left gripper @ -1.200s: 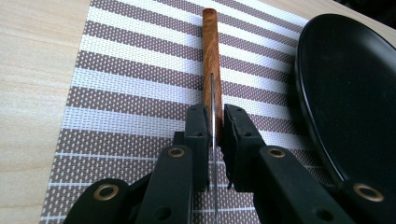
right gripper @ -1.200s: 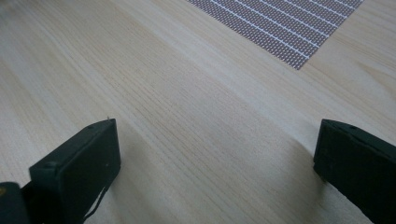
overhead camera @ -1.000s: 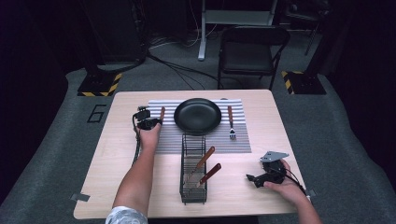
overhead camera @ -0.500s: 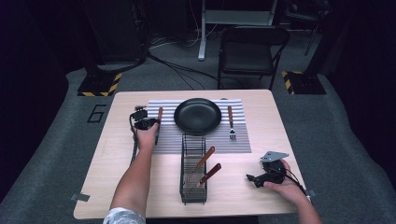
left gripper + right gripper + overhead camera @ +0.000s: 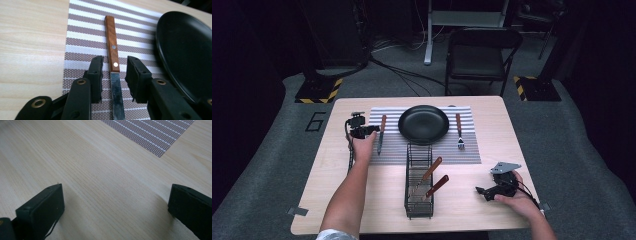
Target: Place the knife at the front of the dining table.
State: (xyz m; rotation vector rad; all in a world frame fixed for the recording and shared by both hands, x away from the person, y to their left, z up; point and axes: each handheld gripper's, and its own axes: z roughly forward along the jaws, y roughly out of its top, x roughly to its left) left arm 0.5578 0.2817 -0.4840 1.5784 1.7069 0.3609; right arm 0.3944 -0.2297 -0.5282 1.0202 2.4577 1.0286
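On the left edge of the striped placemat point(image 5: 424, 137) lies the knife point(image 5: 113, 65), wooden handle pointing away from the person, blade toward them. We note the left gripper point(image 5: 113, 76) straddling it just where handle meets blade: jaws apart, one on each side, neither touching the knife as far as we can tell. The knife sits parallel to the black plate point(image 5: 423, 124) at the mat's centre, mirroring the fork point(image 5: 459, 131) on the plate's other side, so we judge this a place setting, with the knife either just set down or about to be lifted (the frames alone do not settle which).

The right gripper point(image 5: 494, 191) rests near the table's point(image 5: 337, 200) front right corner, jaws wide apart over bare wood and holding nothing; we judge it parked clear of the work.

Between the two hands stands a wire caddy point(image 5: 418, 185), with two more wooden-handled utensils point(image 5: 432, 177) leaning in it. It lies well apart from the knife and does not obstruct the left arm. The plate's rim is the closest neighbour on the knife's right; the gap looks narrow, so the right-hand jaw has little room there. Beyond the table, a chair point(image 5: 482, 55).
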